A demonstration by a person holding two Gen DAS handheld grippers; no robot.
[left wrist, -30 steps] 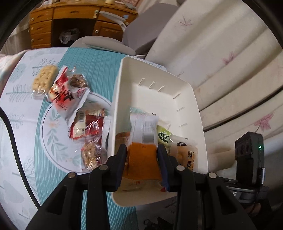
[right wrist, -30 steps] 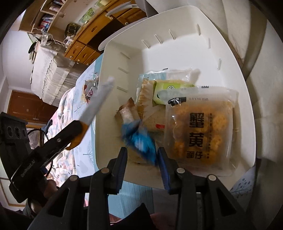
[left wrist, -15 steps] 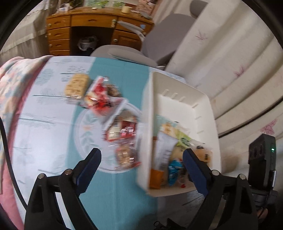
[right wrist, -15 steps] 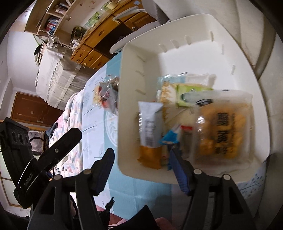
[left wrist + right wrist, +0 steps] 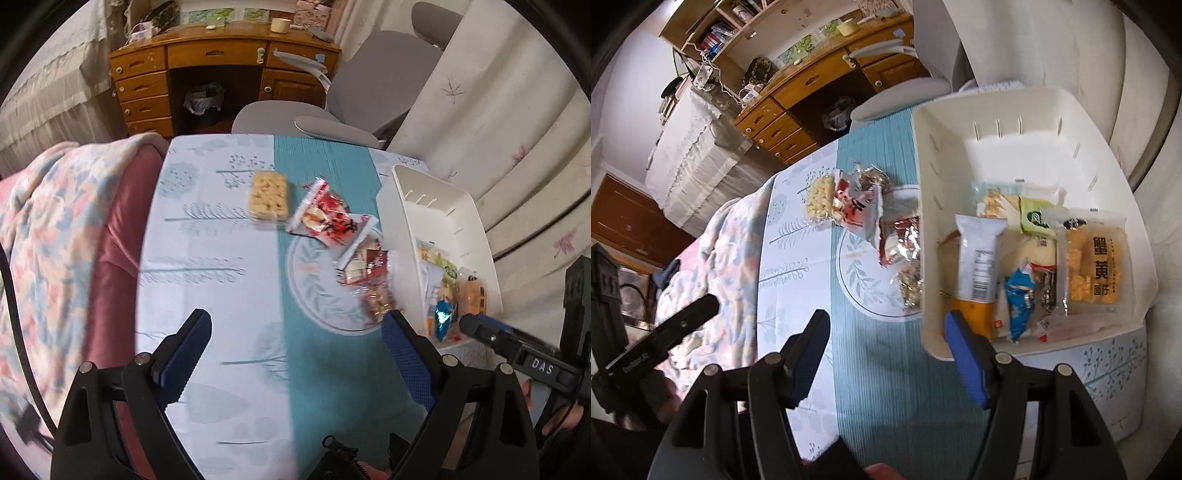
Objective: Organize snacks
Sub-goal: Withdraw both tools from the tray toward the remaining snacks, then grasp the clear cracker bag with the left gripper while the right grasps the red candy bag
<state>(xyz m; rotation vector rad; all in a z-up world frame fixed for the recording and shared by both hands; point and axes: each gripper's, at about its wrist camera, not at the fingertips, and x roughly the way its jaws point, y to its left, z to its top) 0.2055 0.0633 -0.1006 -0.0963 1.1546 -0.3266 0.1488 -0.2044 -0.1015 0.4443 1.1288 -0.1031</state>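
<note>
A white basket [image 5: 399,206] [image 5: 927,221] stands on the table's right side. It holds a white-and-orange packet [image 5: 979,266], a blue packet [image 5: 1019,295], a yellow noodle pack [image 5: 1093,266] and a green one [image 5: 1034,218]. Left of it on the cloth lie a cracker pack [image 5: 269,195], a red packet [image 5: 325,218], a red-foil packet [image 5: 365,264] and a clear nut packet [image 5: 376,302]. My left gripper [image 5: 295,325] hangs open over the tablecloth, empty. My right gripper [image 5: 886,321] is open and empty before the basket's near left corner.
A flowered blanket [image 5: 55,240] over a pink cushion borders the table on the left. A grey chair [image 5: 332,122] and a wooden desk [image 5: 221,62] stand beyond the far edge. Pale curtains [image 5: 517,129] hang right of the basket.
Both grippers opened, leaving the orange-and-white packet and the blue packet in the basket. Both then pulled back and up, the left one swinging left over the table.
</note>
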